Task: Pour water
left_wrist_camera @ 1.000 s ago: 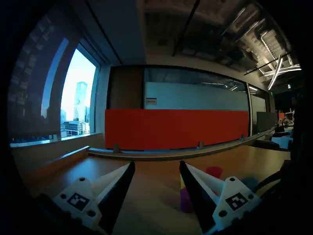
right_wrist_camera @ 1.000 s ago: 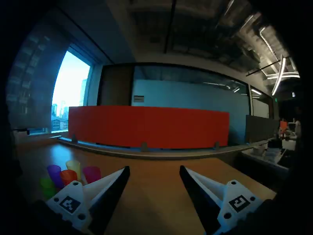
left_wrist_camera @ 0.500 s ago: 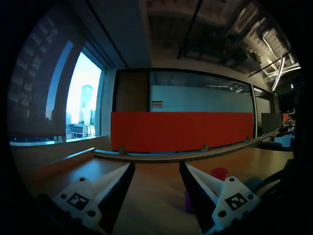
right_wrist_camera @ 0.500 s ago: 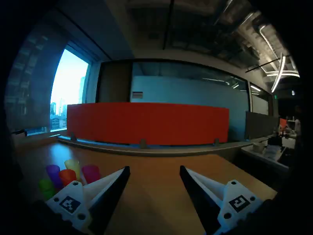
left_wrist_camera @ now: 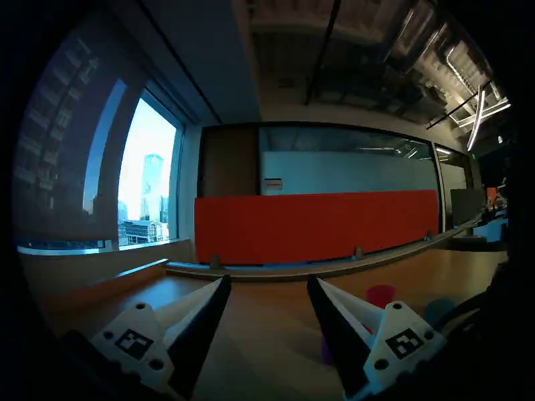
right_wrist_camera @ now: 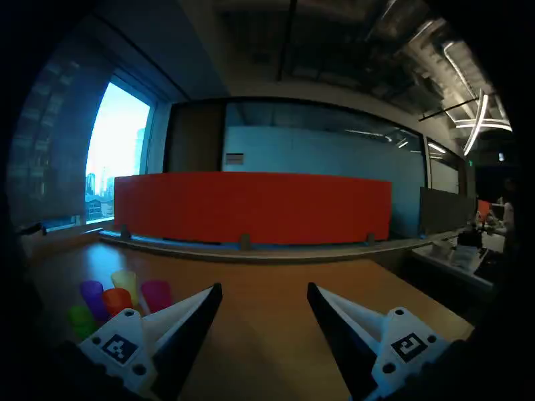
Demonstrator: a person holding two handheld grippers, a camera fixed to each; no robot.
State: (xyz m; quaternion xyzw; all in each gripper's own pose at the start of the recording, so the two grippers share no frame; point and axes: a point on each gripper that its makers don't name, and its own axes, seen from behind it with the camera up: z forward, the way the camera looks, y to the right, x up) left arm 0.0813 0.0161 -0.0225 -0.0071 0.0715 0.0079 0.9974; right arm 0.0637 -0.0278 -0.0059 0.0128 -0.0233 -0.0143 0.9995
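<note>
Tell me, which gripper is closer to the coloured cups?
Left, it seems, narrowly. Seen from the left gripper, the coloured cups sit just behind its right-hand finger, one low beside it; from the right gripper, they stand farther off to its left.

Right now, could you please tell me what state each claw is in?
The left claw is open and holds nothing.
The right claw is open and holds nothing.

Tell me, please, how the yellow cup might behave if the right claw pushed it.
The yellow cup looks like translucent plastic, so probably light. It stands close among other cups, so a push would likely shift them, sliding on the smooth table.
</note>
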